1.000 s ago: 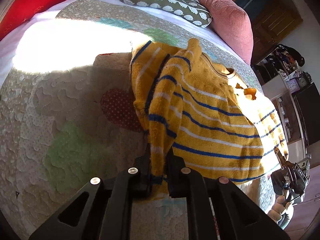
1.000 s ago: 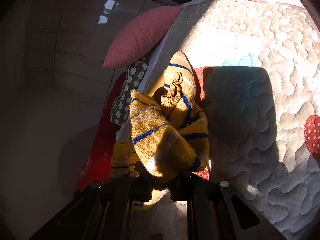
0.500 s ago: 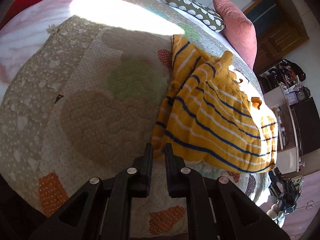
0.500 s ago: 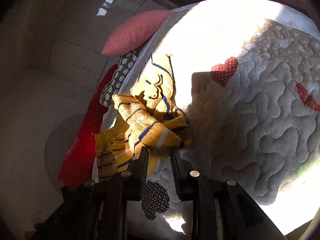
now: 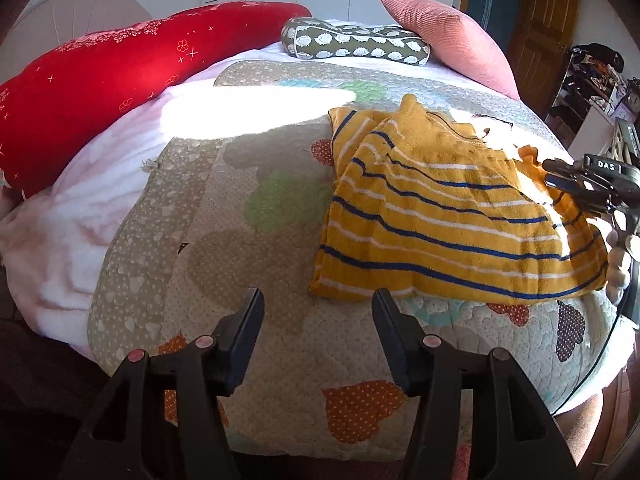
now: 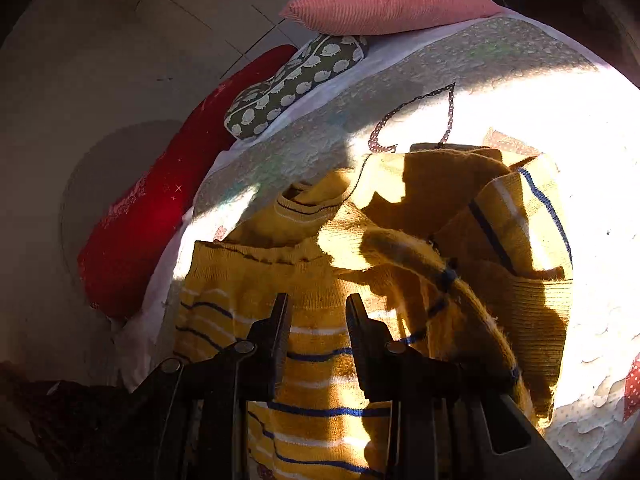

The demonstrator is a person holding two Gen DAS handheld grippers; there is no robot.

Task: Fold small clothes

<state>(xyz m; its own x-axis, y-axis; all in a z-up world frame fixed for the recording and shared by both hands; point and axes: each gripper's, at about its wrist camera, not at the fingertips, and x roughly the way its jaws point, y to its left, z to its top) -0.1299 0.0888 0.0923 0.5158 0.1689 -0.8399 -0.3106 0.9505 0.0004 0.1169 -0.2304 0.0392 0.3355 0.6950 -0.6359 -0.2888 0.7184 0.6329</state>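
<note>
A small yellow sweater with blue and white stripes (image 5: 440,216) lies spread on the quilted bedspread (image 5: 256,264), a sleeve folded in on its left side. My left gripper (image 5: 318,312) is open and empty, just short of the sweater's near left corner. My right gripper (image 6: 316,316) is open, low over the sweater's body (image 6: 320,376); a loose sleeve (image 6: 440,276) drapes over its right side. The right gripper also shows in the left wrist view (image 5: 588,184) over the sweater's right edge.
A long red pillow (image 5: 100,76), a green patterned pillow (image 5: 356,42) and a pink cushion (image 5: 452,36) lie at the head of the bed. A pink-white blanket (image 5: 72,216) lies left of the quilt. A wooden door and cluttered furniture stand at right.
Both grippers have let go of the sweater and opened. The sweater now lies flatter on the quilt. The left gripper has pulled back from it; the right one has moved over it.
</note>
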